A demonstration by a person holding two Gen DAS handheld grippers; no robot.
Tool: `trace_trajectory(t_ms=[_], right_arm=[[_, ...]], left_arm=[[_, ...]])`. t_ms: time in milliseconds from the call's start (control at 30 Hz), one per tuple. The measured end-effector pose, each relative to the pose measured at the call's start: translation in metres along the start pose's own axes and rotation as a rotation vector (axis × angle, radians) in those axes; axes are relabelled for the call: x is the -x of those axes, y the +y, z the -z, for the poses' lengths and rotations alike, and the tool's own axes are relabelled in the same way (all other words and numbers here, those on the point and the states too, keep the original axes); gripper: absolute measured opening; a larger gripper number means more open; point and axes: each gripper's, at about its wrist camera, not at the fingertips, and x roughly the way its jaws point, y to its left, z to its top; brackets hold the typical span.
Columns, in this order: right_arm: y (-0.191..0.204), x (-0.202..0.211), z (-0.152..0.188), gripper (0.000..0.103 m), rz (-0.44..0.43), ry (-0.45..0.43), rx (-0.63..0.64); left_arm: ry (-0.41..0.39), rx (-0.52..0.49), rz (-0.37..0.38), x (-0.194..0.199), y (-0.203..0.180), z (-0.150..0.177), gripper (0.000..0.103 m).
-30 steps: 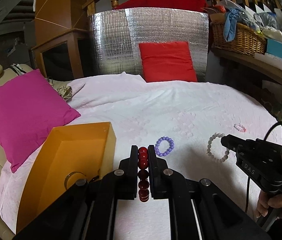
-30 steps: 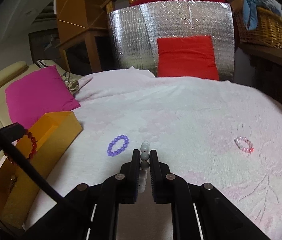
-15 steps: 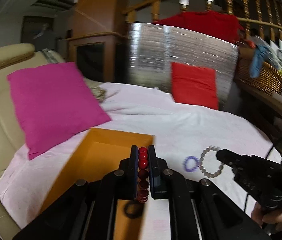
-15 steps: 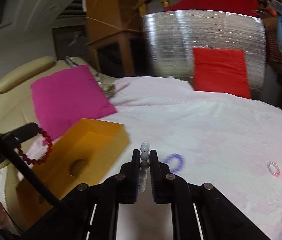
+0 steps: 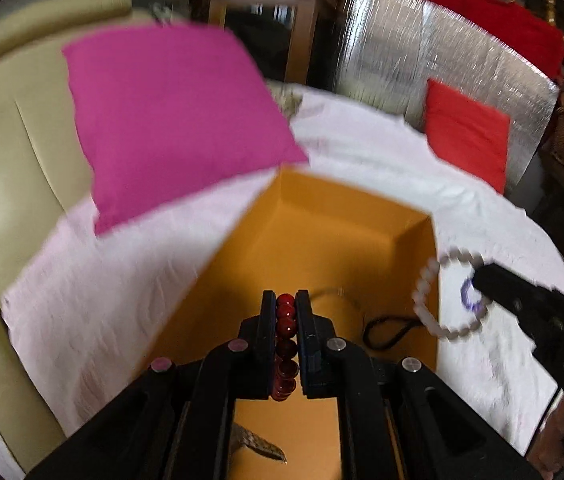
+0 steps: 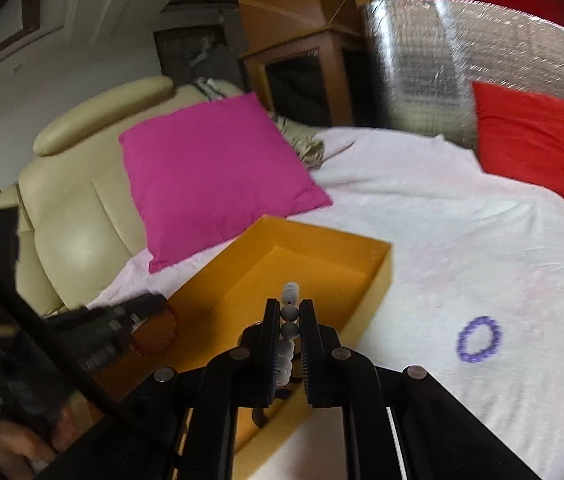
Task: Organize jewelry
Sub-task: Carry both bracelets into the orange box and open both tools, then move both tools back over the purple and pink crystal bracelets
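Left gripper [image 5: 285, 320]: clamped on red bead bracelet [image 5: 285, 334], above orange box [image 5: 321, 248] for dropping.
Right gripper [image 6: 290, 328]: clamped on grey-white bead bracelet [image 6: 289, 316], nearing box.

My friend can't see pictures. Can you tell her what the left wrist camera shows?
The left gripper pinches a red bead bracelet above an open orange box on a white bedspread. A magenta pillow lies behind.
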Motion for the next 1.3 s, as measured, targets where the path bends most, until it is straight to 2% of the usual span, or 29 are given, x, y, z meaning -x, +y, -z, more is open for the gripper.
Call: trace_trajectory(t_ms=[67,233,400,567,633,667,700,733,800,867,1067,1200,1300], right_arm=[[0.0,-0.023,-0.006,0.011,0.01,0.052,-0.01],[-0.011,-0.067,-0.018,0.011,0.039,0.135,-0.052],[-0.016,-0.1,-0.03,0.011,0.094,0.173,-0.035],[-0.017,-0.118,-0.038,0.011,0.122,0.197,-0.036],[-0.019,-0.12,-0.039,0.012,0.158,0.191,-0.039],[-0.021,-0.121,-0.04,0.013,0.171,0.186,-0.042],[-0.024,-0.12,-0.041,0.02,0.17,0.185,-0.049],[-0.028,-0.118,-0.042,0.023,0.165,0.179,-0.061],[-0.035,-0.109,-0.043,0.023,0.166,0.15,-0.085],[-0.043,-0.098,-0.044,0.023,0.166,0.121,-0.099],[-0.067,-0.057,-0.041,0.024,0.182,0.05,-0.138],[-0.083,-0.033,-0.032,0.043,0.245,0.055,-0.146],[-0.095,-0.016,-0.023,0.045,0.285,0.066,-0.156]], left_arm=[[0.037,0.011,0.001,-0.01,0.001,0.005,0.009],[0.069,-0.023,-0.016,-0.021,-0.007,0.009,0.009],[0.104,-0.061,-0.003,-0.028,-0.021,0.012,0.009],[0.129,-0.063,-0.005,-0.035,-0.022,0.013,0.009],[0.146,-0.058,-0.017,-0.039,-0.022,0.014,0.009],[0.148,-0.059,-0.021,-0.035,-0.023,0.016,0.009],[0.152,-0.063,-0.034,-0.036,-0.024,0.016,0.01],[0.152,-0.063,-0.041,-0.037,-0.024,0.015,0.013],[0.148,-0.05,-0.05,-0.036,-0.024,0.014,0.027],[0.13,-0.032,-0.055,-0.032,-0.022,0.013,0.049],[0.076,0.003,-0.084,-0.022,-0.02,0.006,0.062],[0.078,0.02,-0.089,-0.022,-0.022,0.004,0.063],[0.06,0.019,-0.111,-0.019,-0.025,0.004,0.064]])
